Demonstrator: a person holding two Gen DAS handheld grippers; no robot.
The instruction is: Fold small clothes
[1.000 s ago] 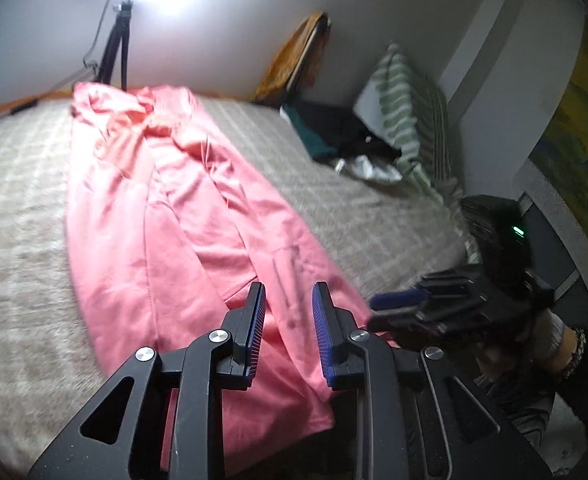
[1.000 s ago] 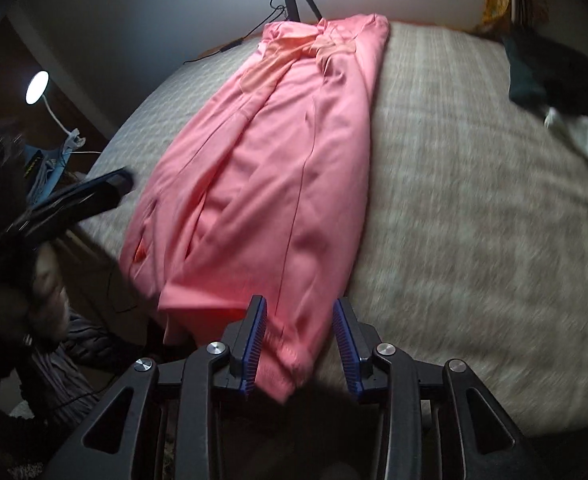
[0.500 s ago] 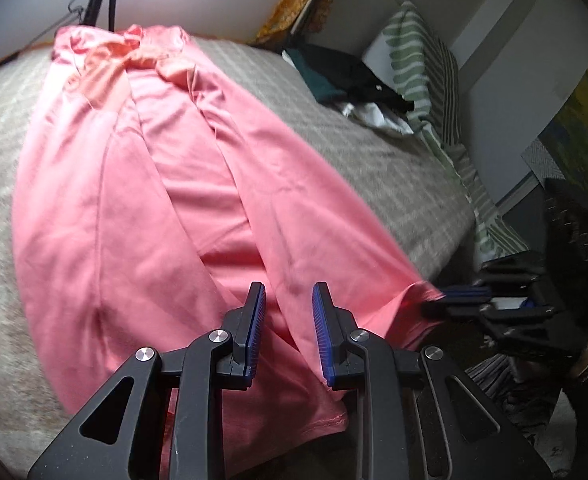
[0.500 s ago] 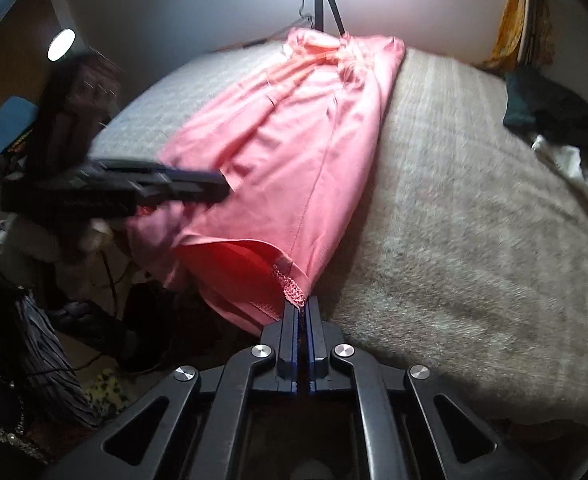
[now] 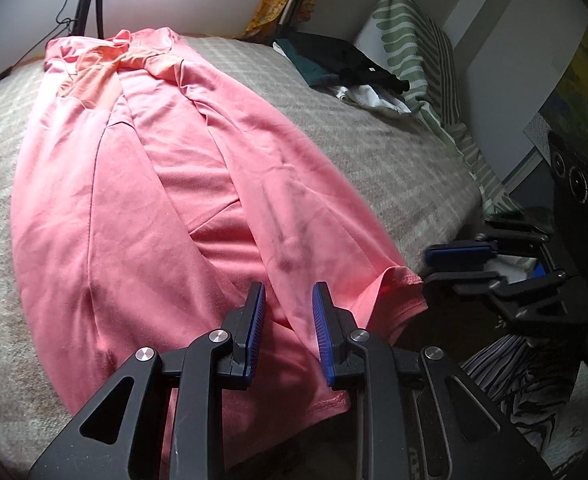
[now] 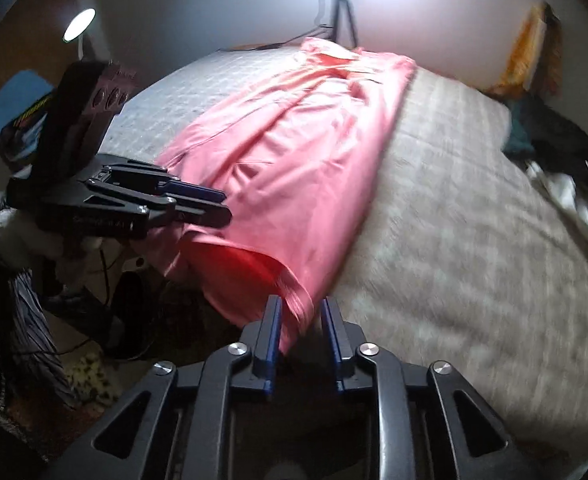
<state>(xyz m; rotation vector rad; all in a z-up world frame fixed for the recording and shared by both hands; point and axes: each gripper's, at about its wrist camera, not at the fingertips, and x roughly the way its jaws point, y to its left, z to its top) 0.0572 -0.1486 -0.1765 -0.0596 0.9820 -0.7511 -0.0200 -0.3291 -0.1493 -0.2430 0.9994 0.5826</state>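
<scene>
Pink garment [image 5: 166, 208] lies lengthwise on bed [image 5: 373, 152], hem overhanging near edge. Left gripper [image 5: 288, 320] part-open, empty above hem; right gripper [image 6: 301, 330] jaws opening around hem corner. Soft, light, drapey: best taken at hem corners.

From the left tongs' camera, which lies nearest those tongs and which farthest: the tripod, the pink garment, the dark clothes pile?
1. Pink garment: its hem lies between the left tongs.
2. Dark clothes pile: upper right, on the bed.
3. Tripod: upper left, beyond the bed.

Garment [image 5: 166, 208] lengthwise on bed [image 5: 373, 152], clothes pile [image 5: 345, 68] and pillow [image 5: 417, 44] at far right.
</scene>
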